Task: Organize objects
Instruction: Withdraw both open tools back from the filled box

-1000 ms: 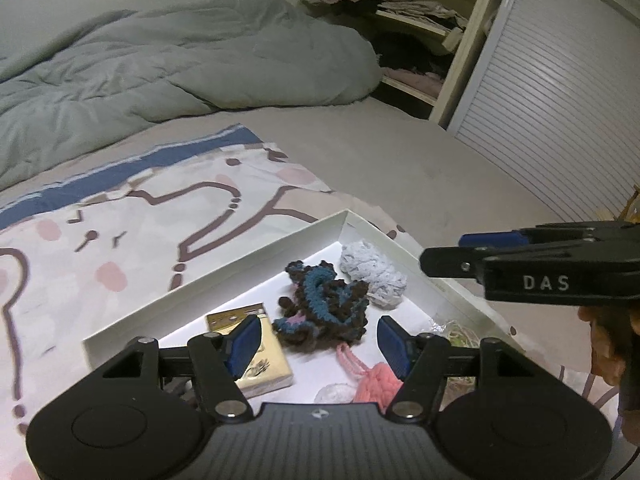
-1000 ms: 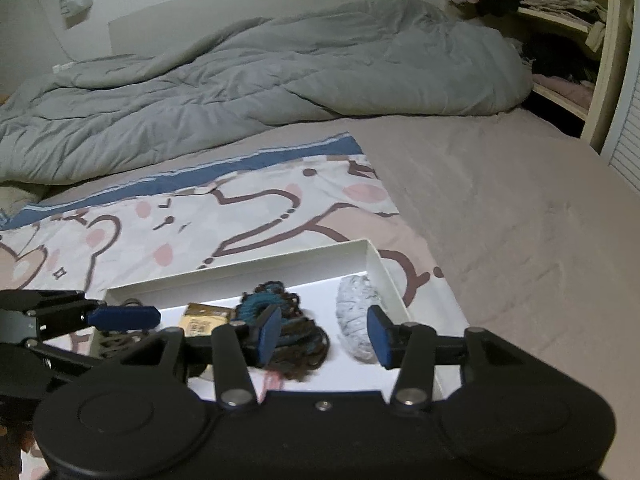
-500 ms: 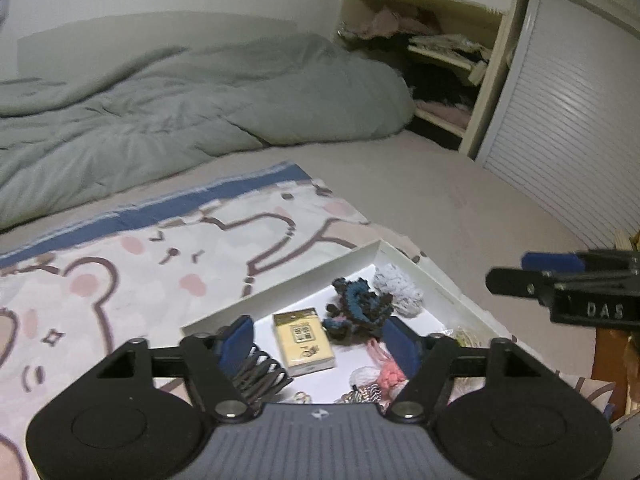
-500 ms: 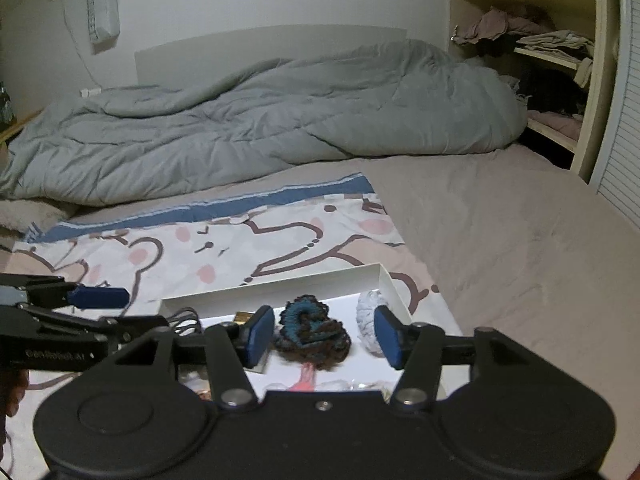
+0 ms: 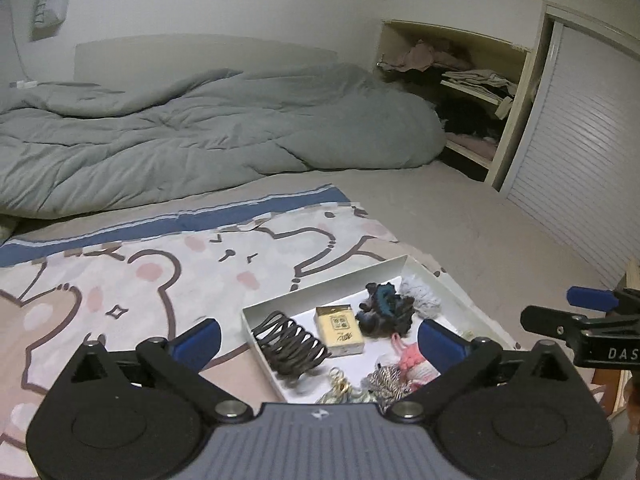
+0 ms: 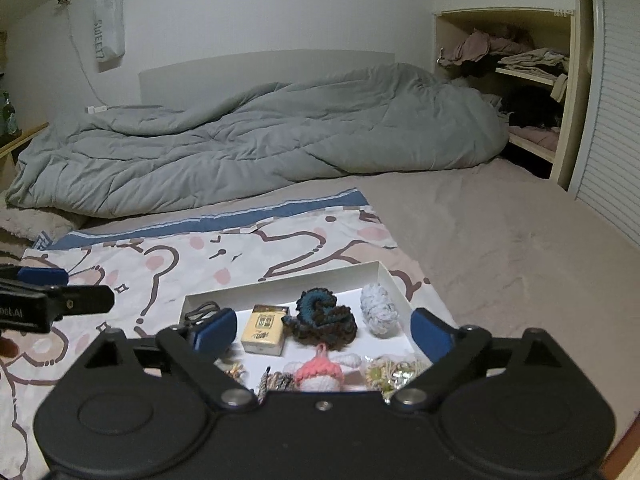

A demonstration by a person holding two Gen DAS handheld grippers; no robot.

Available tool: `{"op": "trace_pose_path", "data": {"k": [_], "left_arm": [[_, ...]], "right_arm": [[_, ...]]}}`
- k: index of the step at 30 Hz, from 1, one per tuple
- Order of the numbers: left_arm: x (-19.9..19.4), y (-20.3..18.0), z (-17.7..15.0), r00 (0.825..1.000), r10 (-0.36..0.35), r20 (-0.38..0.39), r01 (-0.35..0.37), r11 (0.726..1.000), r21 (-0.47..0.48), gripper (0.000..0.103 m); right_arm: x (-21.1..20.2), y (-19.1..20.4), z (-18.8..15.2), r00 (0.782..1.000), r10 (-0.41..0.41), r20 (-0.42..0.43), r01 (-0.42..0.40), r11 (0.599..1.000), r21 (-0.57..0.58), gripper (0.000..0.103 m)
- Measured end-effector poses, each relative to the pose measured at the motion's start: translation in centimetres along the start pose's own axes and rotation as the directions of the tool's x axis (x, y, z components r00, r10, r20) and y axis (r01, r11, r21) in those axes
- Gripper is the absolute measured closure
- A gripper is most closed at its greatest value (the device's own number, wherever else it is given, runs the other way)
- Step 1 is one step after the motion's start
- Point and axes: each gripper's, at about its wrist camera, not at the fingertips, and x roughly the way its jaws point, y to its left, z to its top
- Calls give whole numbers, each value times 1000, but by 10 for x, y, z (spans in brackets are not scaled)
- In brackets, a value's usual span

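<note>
Now both grippers — left gripper (image 5: pixel 316 340) and right gripper (image 6: pixel 322 330) — are held above the shallow white cardboard tray (image 6: pixel 394 280) of hair accessories on the bed, jaws just spread wide, nothing gripped.

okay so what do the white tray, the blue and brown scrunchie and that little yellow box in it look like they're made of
White tray: likely matte cardboard; thin, flat, crisply folded walls.
Blue and brown scrunchie: crocheted yarn, soft and matte; ruffled looped edges.
Yellow box: seemingly printed card, slightly glossy; sharp corners and a printed panel on top. What it holds cannot be told.
</note>
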Motion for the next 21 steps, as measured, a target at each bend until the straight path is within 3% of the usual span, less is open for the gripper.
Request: {"op": "trace_pose_path", "data": {"k": [3, 10, 21], "left_arm": [[-9, 1, -7, 1000, 14, 1, -14, 1000, 1, 0], [-25, -2, -21, 995, 101, 4, -101, 994, 37, 0], [-35, -3, -39, 993, 118, 3, -118, 992, 51, 0]], "right_arm": [[-7, 4, -6, 1000, -5, 4, 5, 1000, -6, 1], [-24, 10, -21, 1000, -14, 12, 14, 1000, -7, 0], [-36, 17, -37, 999, -50, 5, 50, 999, -1, 0]]}}
